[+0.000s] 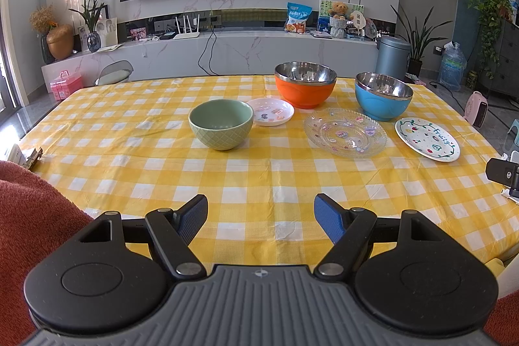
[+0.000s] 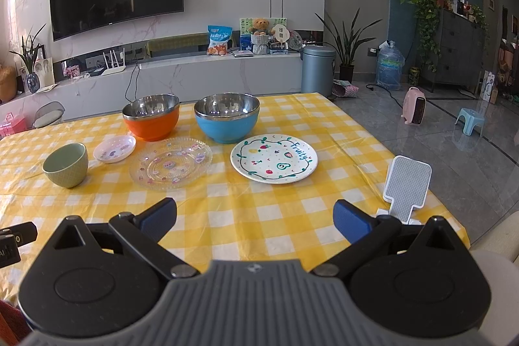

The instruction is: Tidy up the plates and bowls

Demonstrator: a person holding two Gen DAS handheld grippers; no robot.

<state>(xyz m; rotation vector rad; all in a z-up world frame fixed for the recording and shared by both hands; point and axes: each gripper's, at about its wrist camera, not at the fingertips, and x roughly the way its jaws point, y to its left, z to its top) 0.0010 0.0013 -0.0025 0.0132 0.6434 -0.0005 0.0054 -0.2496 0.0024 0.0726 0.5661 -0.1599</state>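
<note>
Stock on the bench [image 1: 259, 184], yellow-check cloth: three bowls, three plates, all single and unstacked, none in hand, so I judge sorting not yet begun. Bowls: one green ceramic bowl [image 1: 221, 123] at left; one orange steel-lined bowl [image 1: 305, 85] and one blue steel-lined bowl [image 1: 382, 96] at the back. Plates: one small pink dish [image 1: 273, 111] just beside the green bowl; one clear glass plate [image 1: 345, 132] centre; one white "Fruity" plate [image 2: 274, 158] at right, nearest my right hand-held gripper [image 2: 254, 216]. My left hand-held gripper [image 1: 261, 218] hangs above the near edge, jaws spread, empty; the right likewise, wide and empty. One white phone stand [image 2: 407, 184] stands by the right edge.
</note>
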